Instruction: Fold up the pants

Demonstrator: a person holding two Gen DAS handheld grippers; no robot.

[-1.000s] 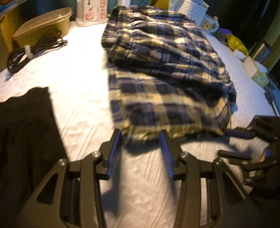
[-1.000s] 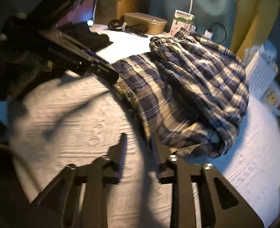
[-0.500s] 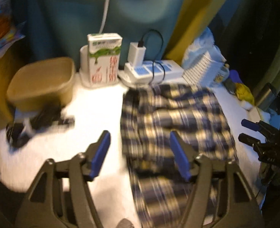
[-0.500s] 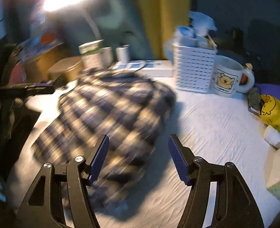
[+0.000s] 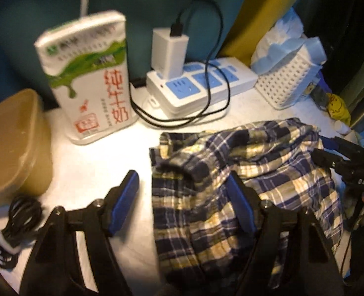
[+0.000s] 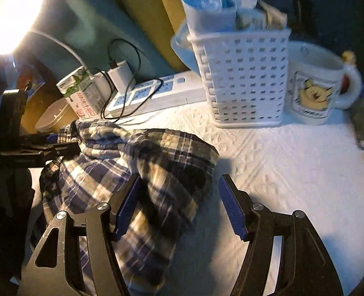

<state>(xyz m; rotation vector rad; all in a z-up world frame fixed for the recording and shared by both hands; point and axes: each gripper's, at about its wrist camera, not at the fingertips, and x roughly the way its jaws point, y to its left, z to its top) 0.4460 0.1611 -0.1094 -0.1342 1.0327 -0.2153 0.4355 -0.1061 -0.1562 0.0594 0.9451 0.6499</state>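
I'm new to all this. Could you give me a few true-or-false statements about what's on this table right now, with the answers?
1. Both claws are wide open. True: the left claw and the right claw each show a clear gap and grip nothing.
2. The plaid pants hang in the air. False: they lie bunched on the white table cover.
3. A charger is plugged into the power strip. True.
4. The milk carton lies flat on its side. False: it stands upright.
5. The bear mug sits inside the white basket. False: it stands beside it.
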